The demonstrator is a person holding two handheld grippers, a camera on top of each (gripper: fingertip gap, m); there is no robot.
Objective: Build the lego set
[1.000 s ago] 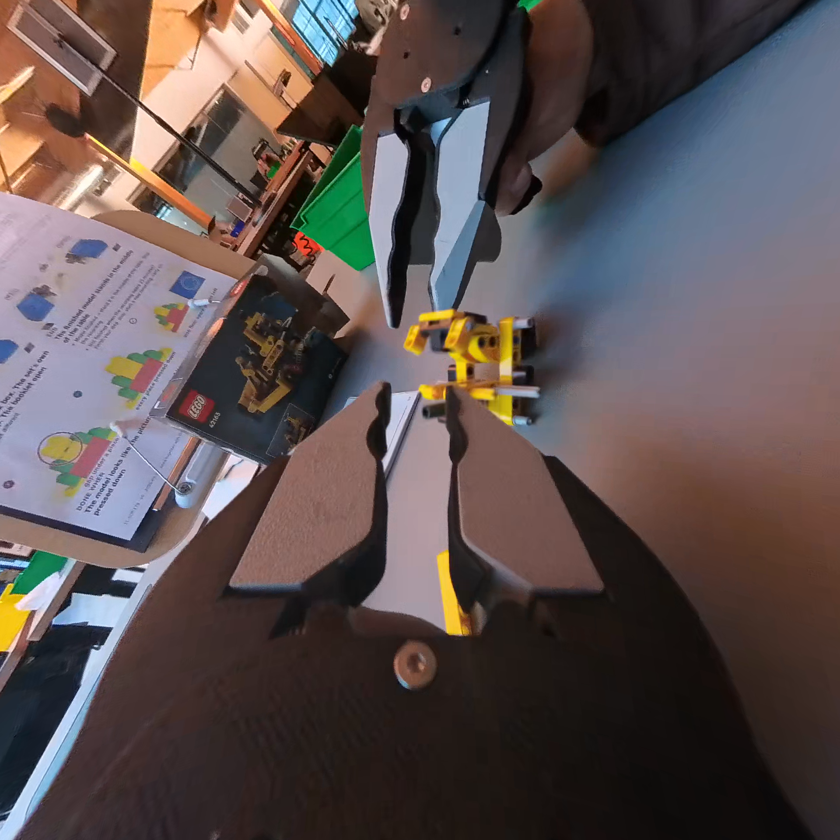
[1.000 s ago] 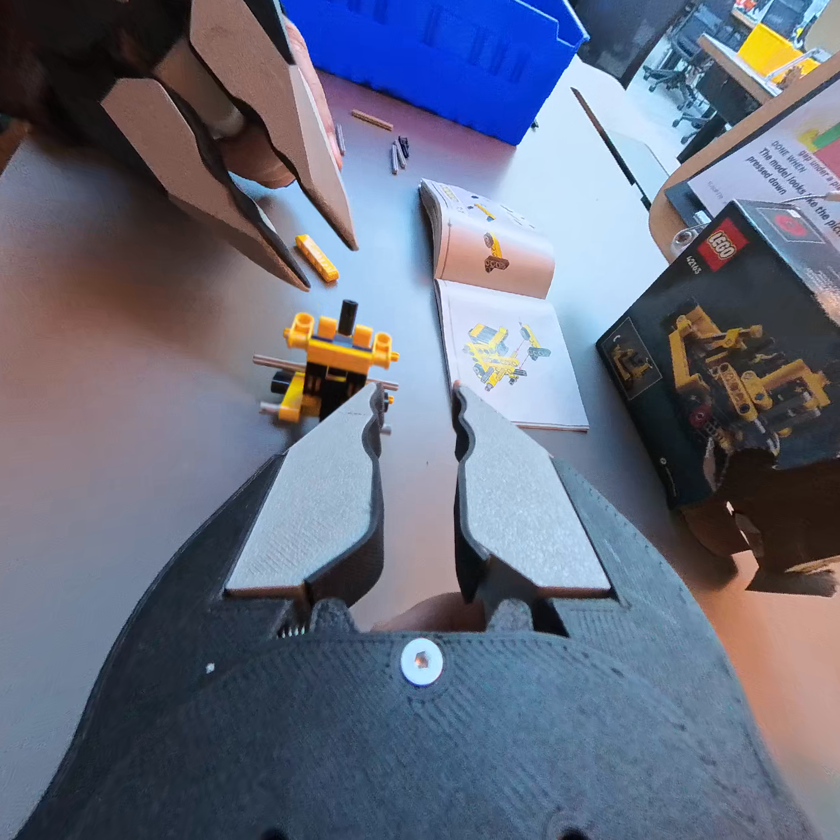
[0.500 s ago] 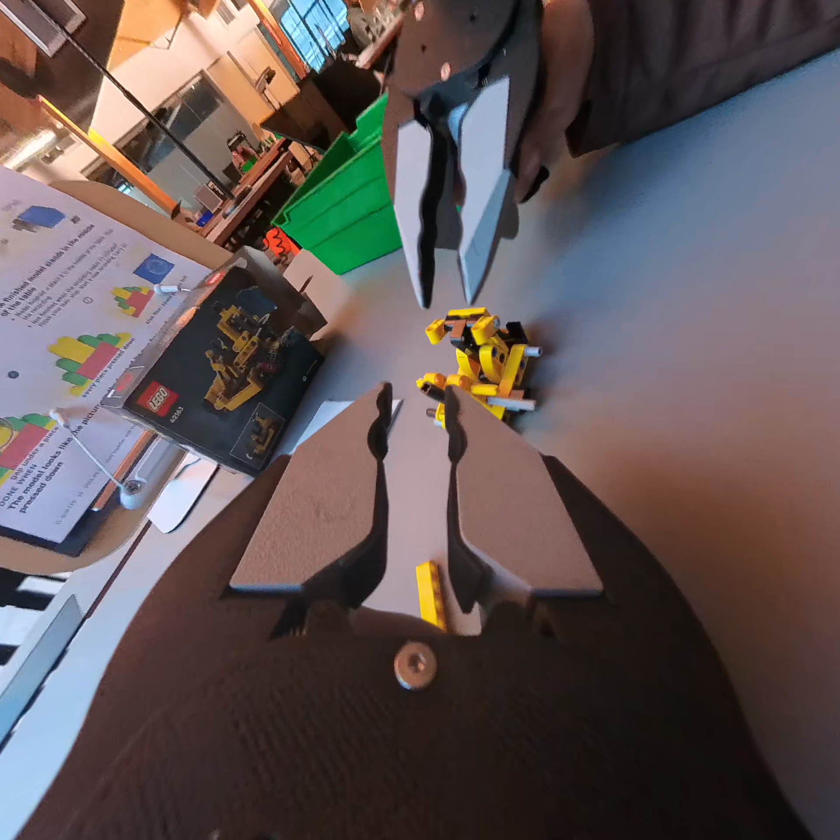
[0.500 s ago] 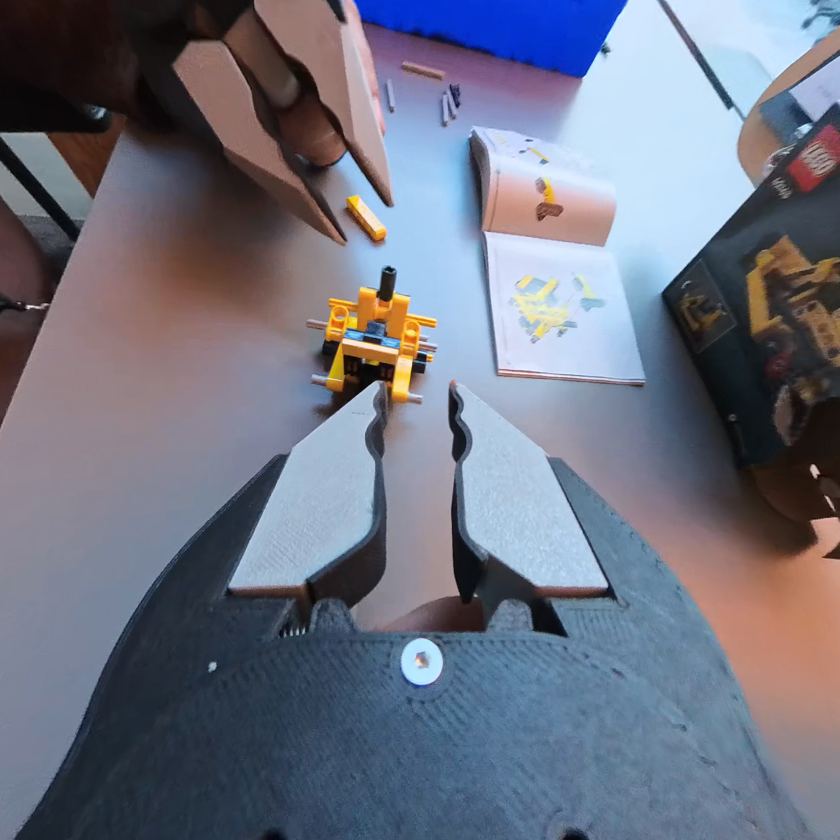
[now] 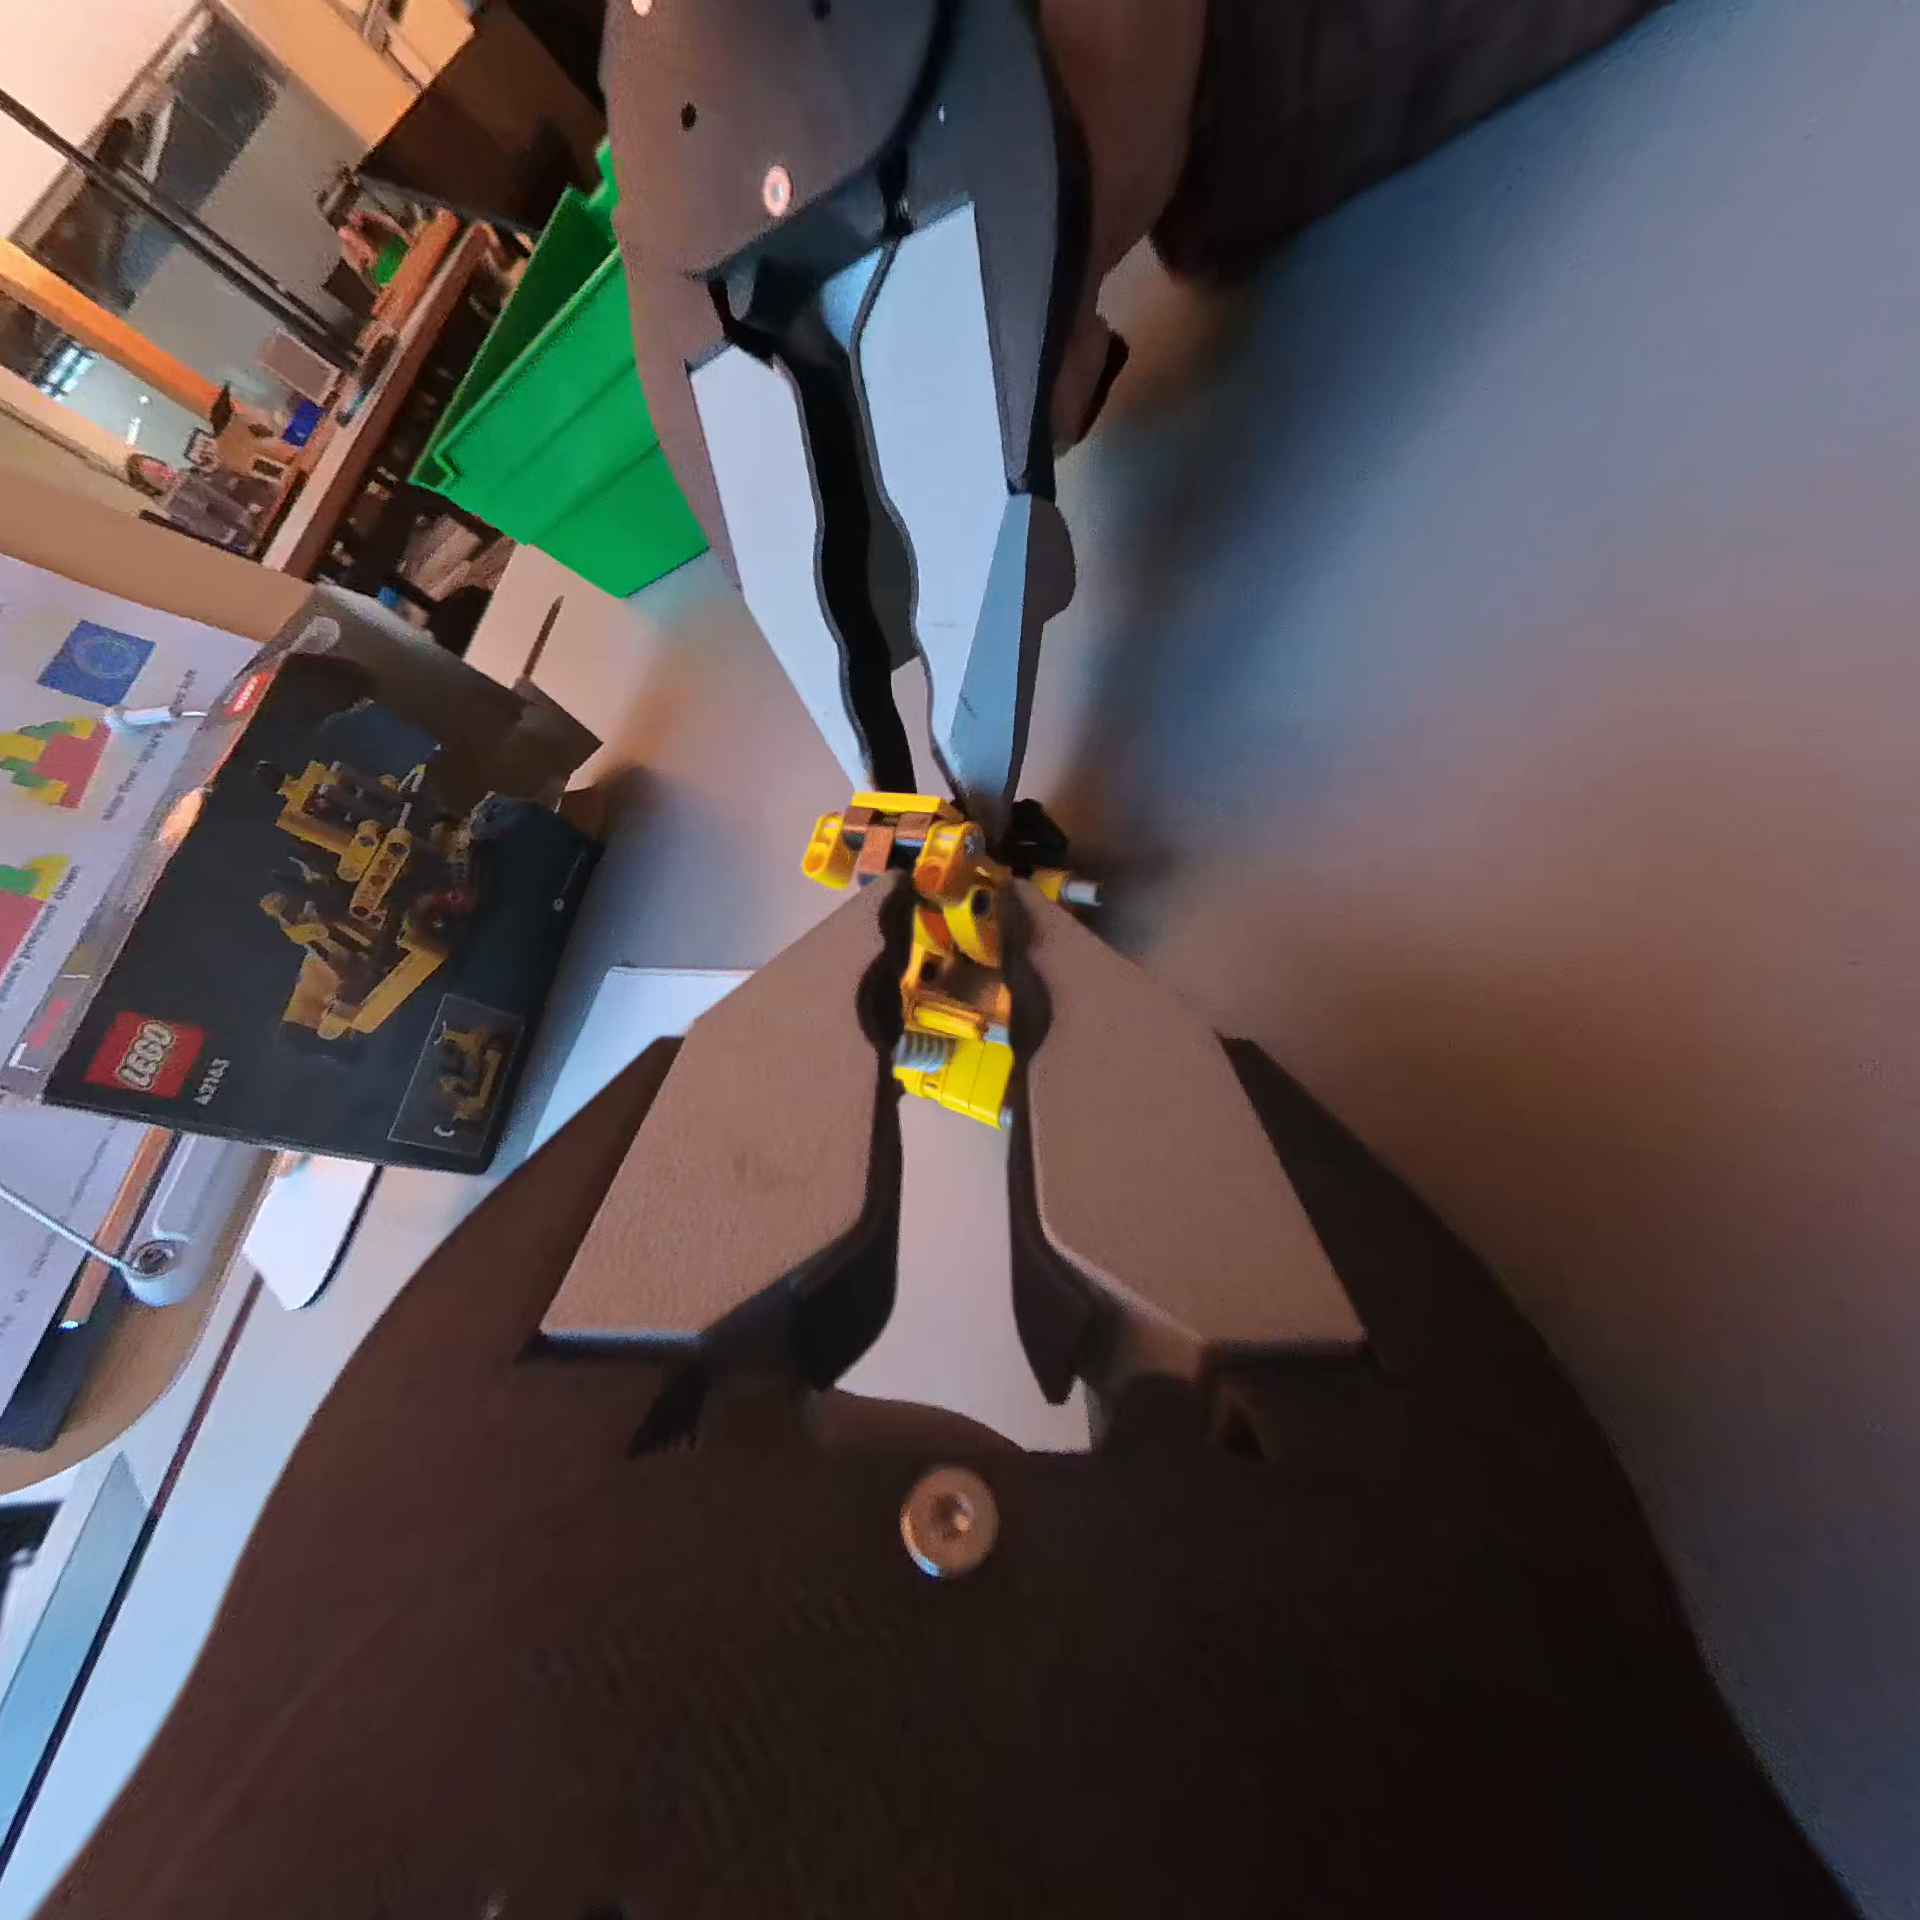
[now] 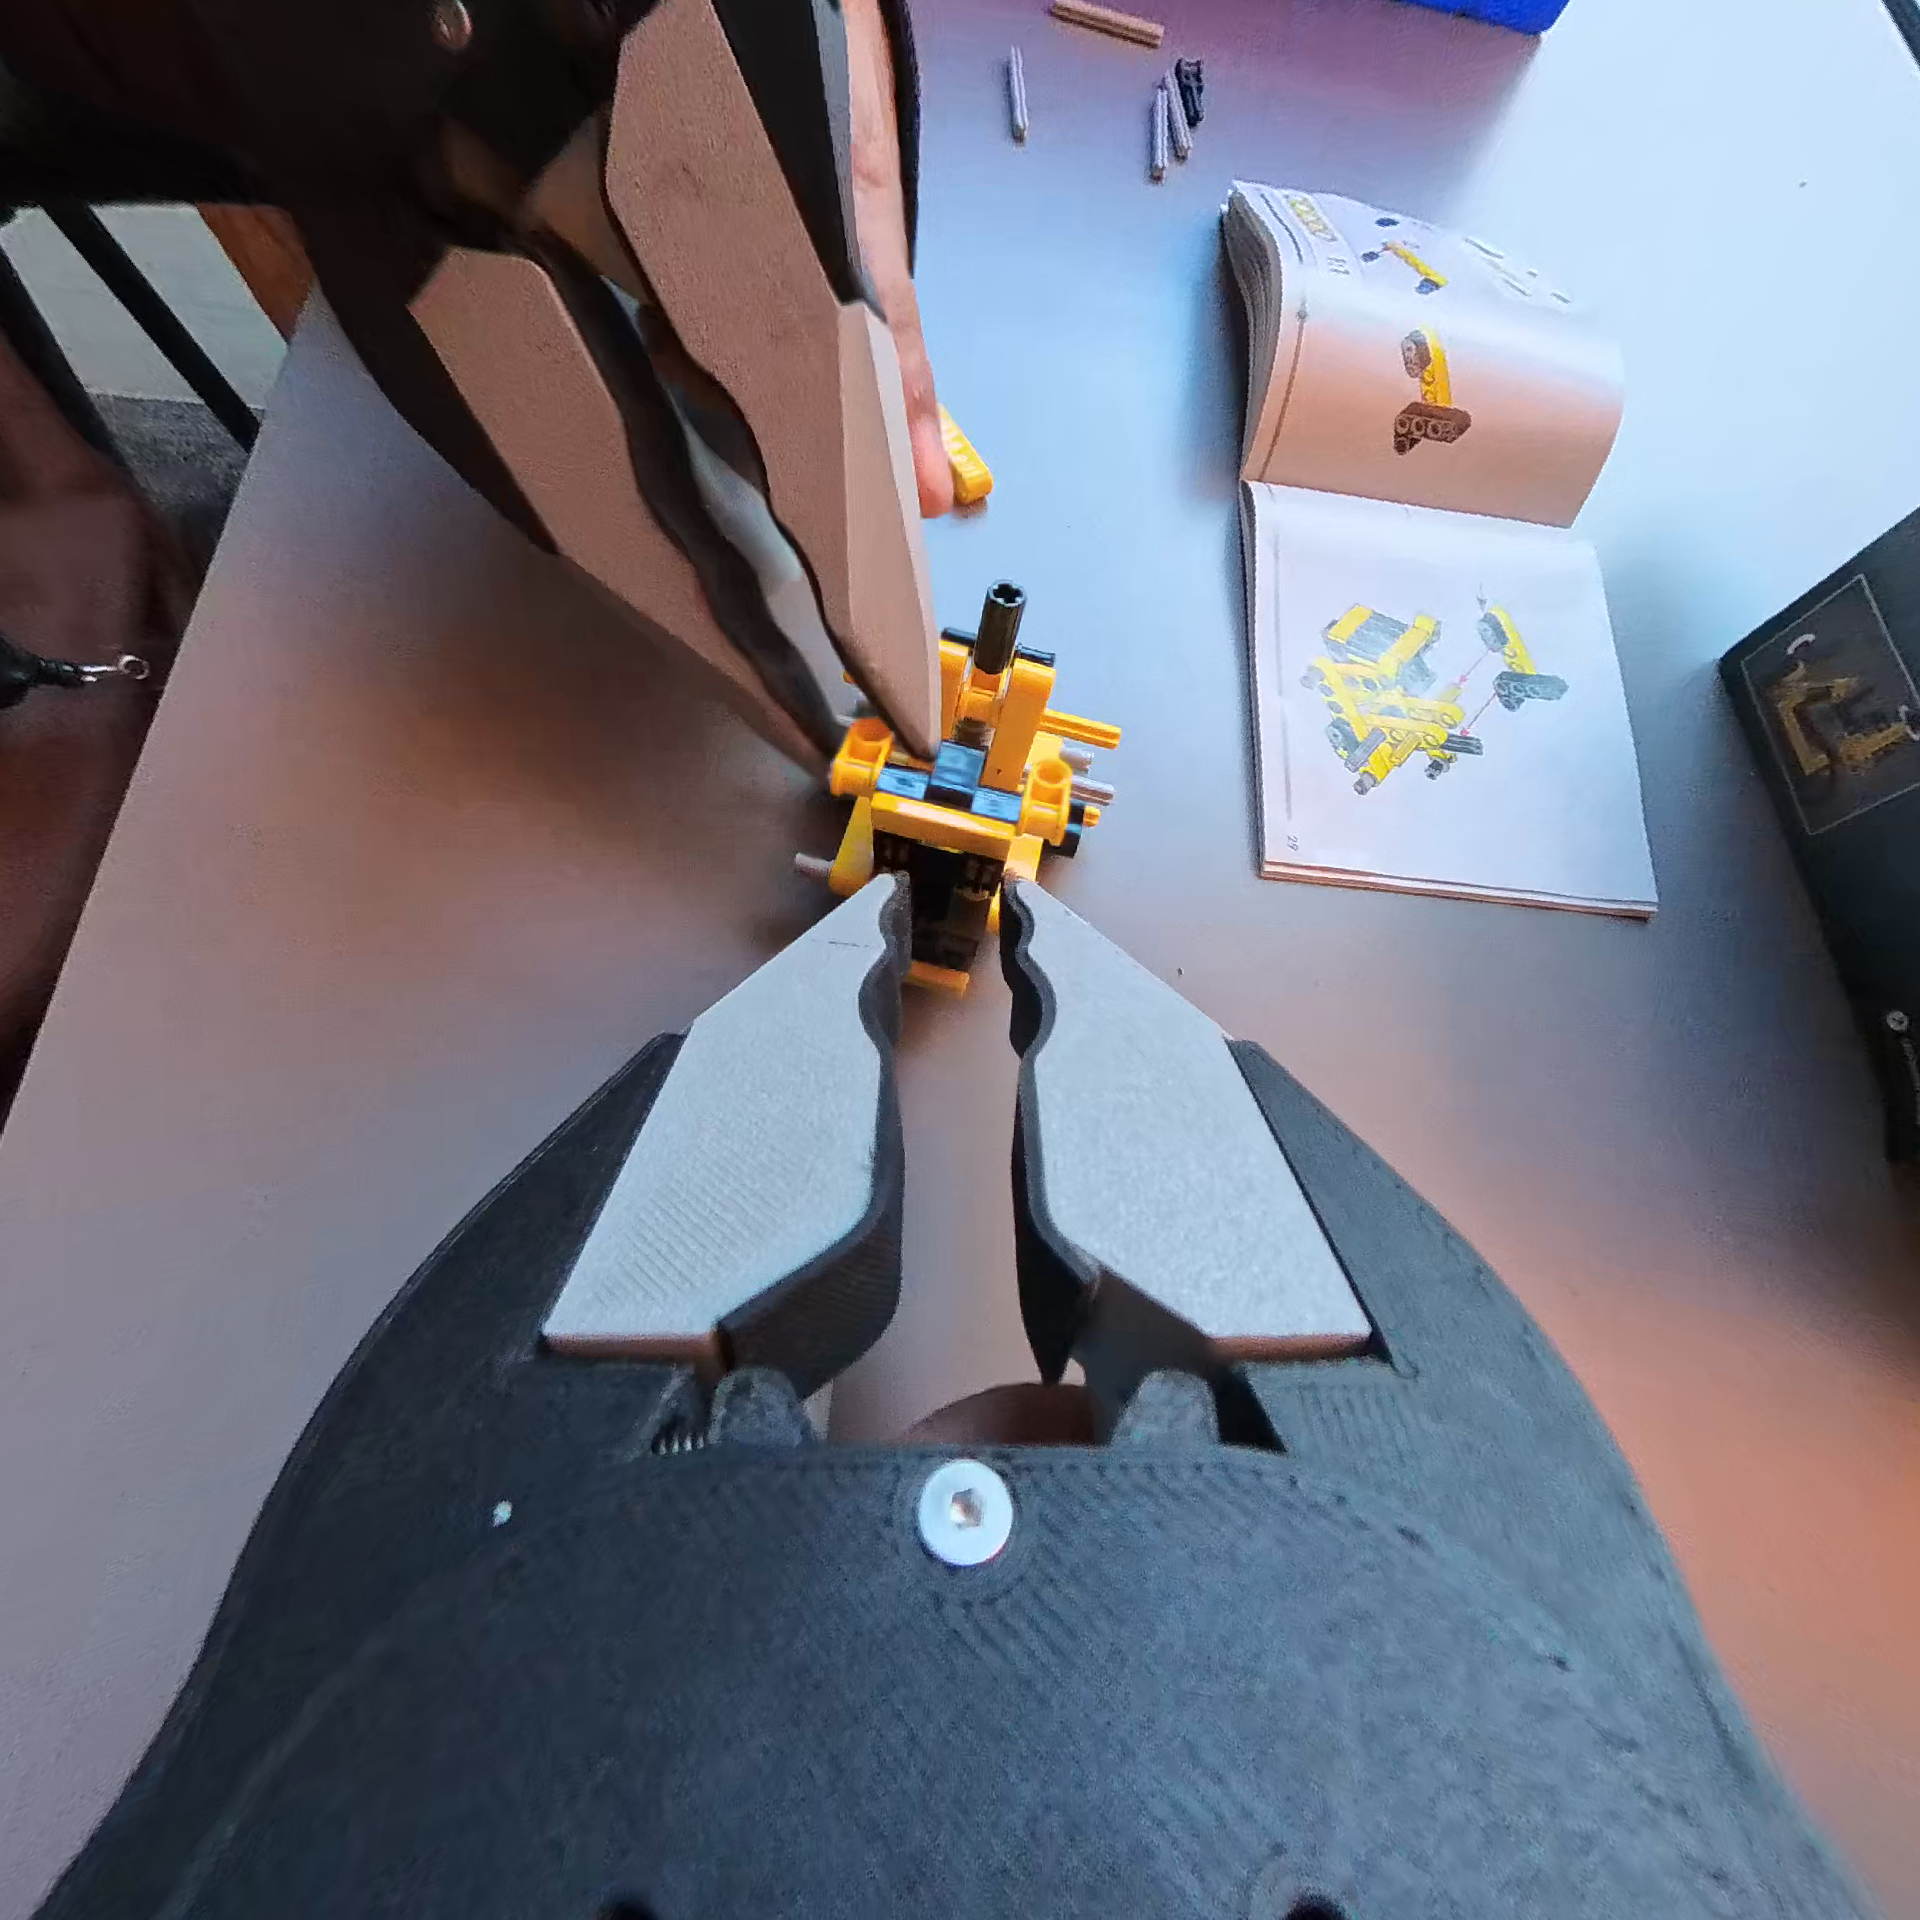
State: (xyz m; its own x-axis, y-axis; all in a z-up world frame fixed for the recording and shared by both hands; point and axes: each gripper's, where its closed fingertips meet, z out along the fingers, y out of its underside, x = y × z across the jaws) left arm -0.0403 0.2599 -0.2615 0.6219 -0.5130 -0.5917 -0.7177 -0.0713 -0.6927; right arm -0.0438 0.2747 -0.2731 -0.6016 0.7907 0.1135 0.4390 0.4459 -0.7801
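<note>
A small yellow and black lego model [image 6: 956, 800] stands on the grey table [image 6: 416, 935], with a black axle sticking up from it. My right gripper [image 6: 951, 883] has its fingers closed on the model's dark near end. My left gripper [image 5: 951, 914] is open, and the model [image 5: 951, 966] sits between its fingers. In the right wrist view the left gripper [image 6: 873, 743] comes down from the upper left, one fingertip on the model's top and one beside it. In the left wrist view the right gripper [image 5: 914, 790] reaches the model's far end from above.
An open instruction booklet [image 6: 1434, 675] lies right of the model. The black set box [image 5: 312, 914] stands further out and also shows at the right edge of the right wrist view [image 6: 1829, 779]. A loose yellow beam [image 6: 966, 468] and grey pins [image 6: 1164, 114] lie behind. Green bins [image 5: 561, 416] stand off the table. Both grippers' tips are close together, under 4 cm apart.
Both grippers have moved in on the model from opposite ends. The right gripper's fingers have narrowed onto it. The left gripper's fingers now straddle it at the same width.
</note>
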